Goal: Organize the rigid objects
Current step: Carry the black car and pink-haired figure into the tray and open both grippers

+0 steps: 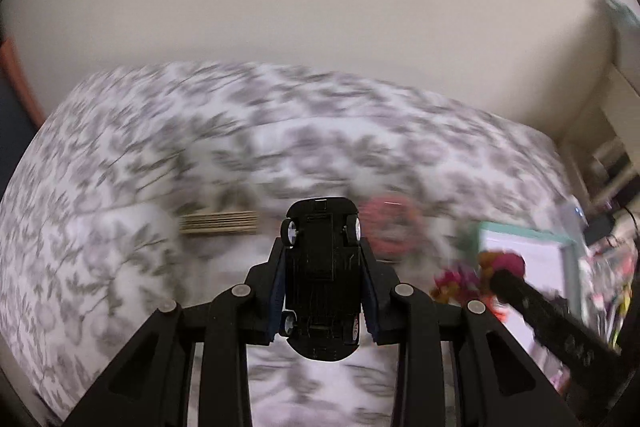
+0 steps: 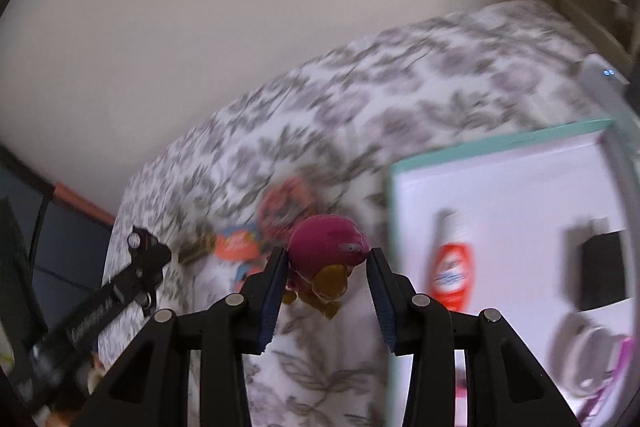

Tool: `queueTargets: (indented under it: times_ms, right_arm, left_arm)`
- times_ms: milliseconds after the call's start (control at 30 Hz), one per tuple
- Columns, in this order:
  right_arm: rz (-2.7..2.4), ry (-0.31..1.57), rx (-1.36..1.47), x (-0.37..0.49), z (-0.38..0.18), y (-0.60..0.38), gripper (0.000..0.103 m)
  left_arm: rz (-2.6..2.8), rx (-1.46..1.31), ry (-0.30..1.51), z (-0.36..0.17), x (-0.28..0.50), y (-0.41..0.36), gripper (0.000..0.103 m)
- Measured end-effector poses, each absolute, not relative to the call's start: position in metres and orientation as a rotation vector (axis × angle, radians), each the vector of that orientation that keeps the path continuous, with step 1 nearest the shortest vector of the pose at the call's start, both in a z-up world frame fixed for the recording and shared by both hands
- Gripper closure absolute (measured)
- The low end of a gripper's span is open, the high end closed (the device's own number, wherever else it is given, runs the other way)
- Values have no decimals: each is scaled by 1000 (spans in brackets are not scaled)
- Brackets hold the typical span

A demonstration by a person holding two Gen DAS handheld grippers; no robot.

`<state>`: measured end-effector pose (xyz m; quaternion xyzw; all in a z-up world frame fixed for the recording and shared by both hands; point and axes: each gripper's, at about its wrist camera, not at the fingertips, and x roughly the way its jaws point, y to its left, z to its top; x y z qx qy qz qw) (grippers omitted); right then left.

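A black toy car (image 1: 320,275), underside toward the camera, is clamped lengthwise in my left gripper (image 1: 323,247), lifted above the leaf-patterned bedcover (image 1: 140,167). My right gripper (image 2: 329,255) is shut on a magenta and mustard toy figure (image 2: 326,247), also raised off the bed. In the left wrist view the right gripper (image 1: 500,269) shows at the right with the same toy (image 1: 508,263) at its tip. In the right wrist view the left gripper's arm (image 2: 136,267) reaches in from the lower left. A white tray with a teal rim (image 2: 500,187) lies at the right.
In the tray lie a red and white bottle (image 2: 452,267), a black box (image 2: 602,273) and a white cable (image 2: 592,359). On the bed are a red round item (image 1: 390,225), a bundle of wooden sticks (image 1: 218,223) and an orange packet (image 2: 236,247). A plain wall stands behind.
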<state>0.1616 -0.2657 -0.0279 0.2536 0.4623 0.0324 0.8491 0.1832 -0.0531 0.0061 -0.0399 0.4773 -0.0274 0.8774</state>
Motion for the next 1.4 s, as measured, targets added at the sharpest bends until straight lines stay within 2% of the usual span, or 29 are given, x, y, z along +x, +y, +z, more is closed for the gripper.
queueTargets:
  times_ms: [333,567,767,867,933,1067,1400]
  right_arm:
    - [-155,992,517,139,-22,-360,60]
    - [-235,1065,586,130,-46,-403,59]
    - [-255,1070,567,127,-45,-409,58]
    - [-262,1062,547,127,-41,-406,57]
    - [-263,1059,541,128,-39,-404,51]
    - [-251,1047,521,131,-34,-397,47]
    - [-168,1005,383,145,-19,-342,31]
  left_arm:
    - [-259,31,1066,-19,170,-166,69]
    - [-327,83,1097,-34,159,-208,69]
    - [-362,127,1145,-51,153,-230,69]
    - [-362,137,1156,-54,151,-232,69]
    - [-359,131,1161,-53,153,-229,66]
    - [-345,87,1154,-44,158,-218,59]
    - [-149,-95,1130,-20,184,-137,59]
